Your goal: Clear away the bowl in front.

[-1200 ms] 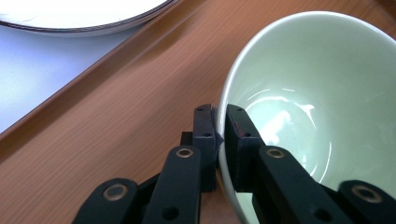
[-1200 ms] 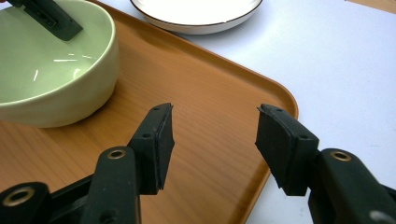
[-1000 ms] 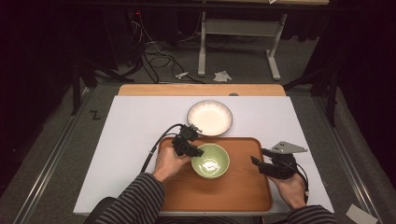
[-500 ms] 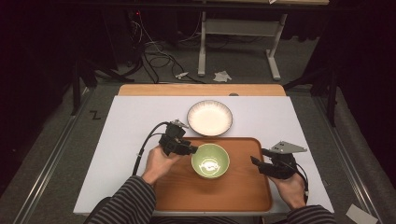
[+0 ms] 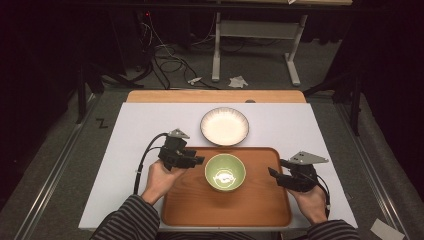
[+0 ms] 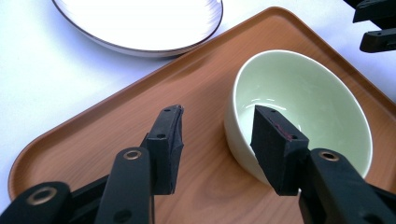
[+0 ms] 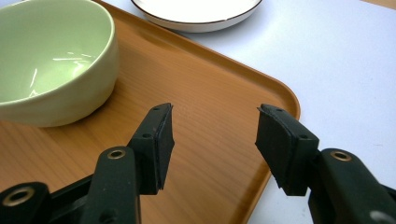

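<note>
The person's two forearms, in striped sleeves, come in from the bottom of the high view, each hand holding a gripper; the left hand (image 5: 159, 179) is raised forward with its wrist bent, the left gripper (image 5: 196, 160) pointing toward the right, its grey plate on top and a black cable looping from it down along the forearm; in the left gripper view its jaws stand apart with nothing between them; the right hand (image 5: 311, 201) sits farther back and lower, the right gripper (image 5: 272, 172) pointing left, grey plate level above it, cable trailing by the wrist; in the right gripper view its jaws are spread wide, holding nothing.
</note>
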A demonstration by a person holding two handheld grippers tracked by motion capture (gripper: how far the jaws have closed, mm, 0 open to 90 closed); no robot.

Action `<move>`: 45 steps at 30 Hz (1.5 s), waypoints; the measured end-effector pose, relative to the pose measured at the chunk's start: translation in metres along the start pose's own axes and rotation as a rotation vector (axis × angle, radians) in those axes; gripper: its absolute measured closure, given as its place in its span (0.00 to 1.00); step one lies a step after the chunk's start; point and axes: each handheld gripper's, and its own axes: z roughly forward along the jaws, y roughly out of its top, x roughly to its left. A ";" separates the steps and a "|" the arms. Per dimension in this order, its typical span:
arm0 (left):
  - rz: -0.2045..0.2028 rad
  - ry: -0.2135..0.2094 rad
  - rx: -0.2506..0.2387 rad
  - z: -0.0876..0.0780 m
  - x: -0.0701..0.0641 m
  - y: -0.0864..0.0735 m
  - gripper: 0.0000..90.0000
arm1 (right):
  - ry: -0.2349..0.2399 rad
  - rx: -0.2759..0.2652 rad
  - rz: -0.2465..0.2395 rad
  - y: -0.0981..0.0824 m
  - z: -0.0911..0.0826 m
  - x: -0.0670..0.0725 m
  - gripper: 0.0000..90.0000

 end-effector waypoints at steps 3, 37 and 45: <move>0.002 0.001 -0.002 -0.004 0.000 -0.002 0.59 | 0.000 0.000 -0.002 0.000 0.000 0.000 0.53; 0.006 0.031 -0.033 -0.033 -0.004 -0.024 0.57 | -0.003 -0.004 -0.005 0.000 0.000 0.000 0.53; 0.000 0.034 -0.022 -0.031 -0.003 -0.032 0.57 | -0.001 -0.001 0.000 0.000 0.000 0.000 0.53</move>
